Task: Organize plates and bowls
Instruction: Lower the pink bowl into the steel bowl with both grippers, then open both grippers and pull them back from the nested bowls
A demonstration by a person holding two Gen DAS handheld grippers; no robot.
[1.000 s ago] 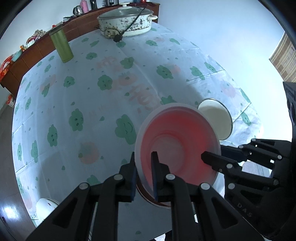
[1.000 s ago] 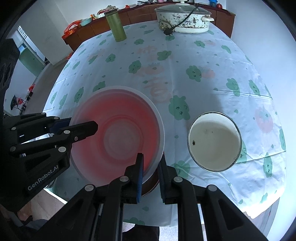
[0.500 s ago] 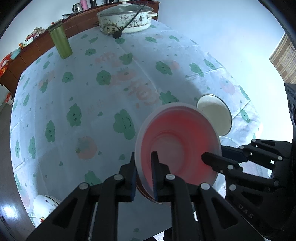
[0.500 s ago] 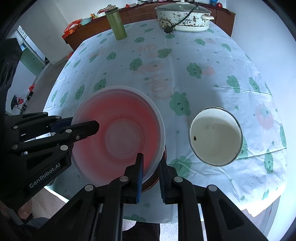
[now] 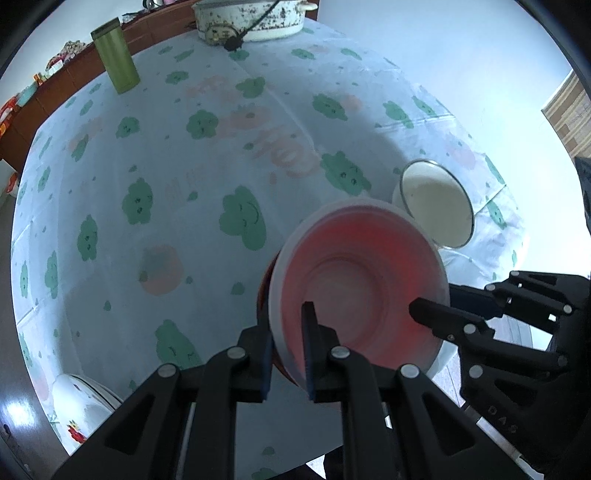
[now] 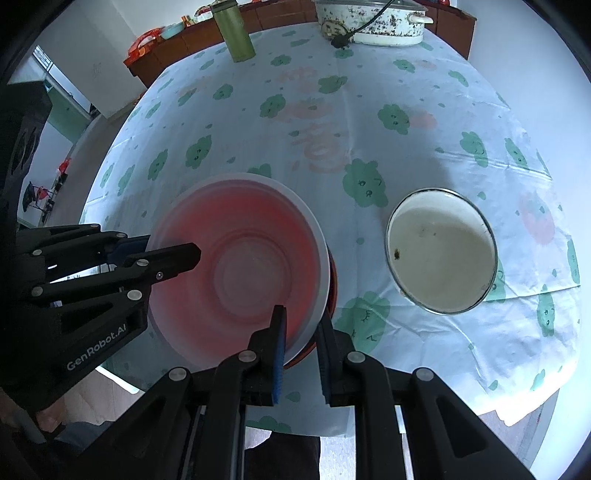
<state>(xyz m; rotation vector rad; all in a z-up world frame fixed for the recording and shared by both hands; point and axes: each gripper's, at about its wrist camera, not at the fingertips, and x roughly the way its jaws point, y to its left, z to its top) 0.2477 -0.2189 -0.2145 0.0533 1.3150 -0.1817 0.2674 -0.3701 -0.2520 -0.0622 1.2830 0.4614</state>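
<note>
A translucent pink bowl (image 5: 354, 295) (image 6: 236, 266) sits at the table's near edge, over a darker red bowl (image 5: 264, 288) (image 6: 332, 280) of which only a sliver shows. My left gripper (image 5: 286, 314) is shut on the pink bowl's left rim, one finger inside and one outside. My right gripper (image 6: 299, 314) is shut on the rim at the opposite side. Each gripper shows in the other's view: the right gripper (image 5: 421, 306) and the left gripper (image 6: 177, 251). A white enamel bowl (image 5: 436, 206) (image 6: 441, 251) stands empty just to the right. I cannot tell whether the pink bowl is lifted or resting.
A green tumbler (image 5: 116, 55) (image 6: 234, 31) and a speckled electric pot (image 5: 251, 18) (image 6: 373, 20) with its cord stand at the far side of the clover-print tablecloth. A white dish (image 5: 81, 402) lies at the near left corner. A wooden sideboard runs behind.
Both grippers keep the same hold on the pink bowl. The views have drifted only slightly; nothing has been let go or taken up.
</note>
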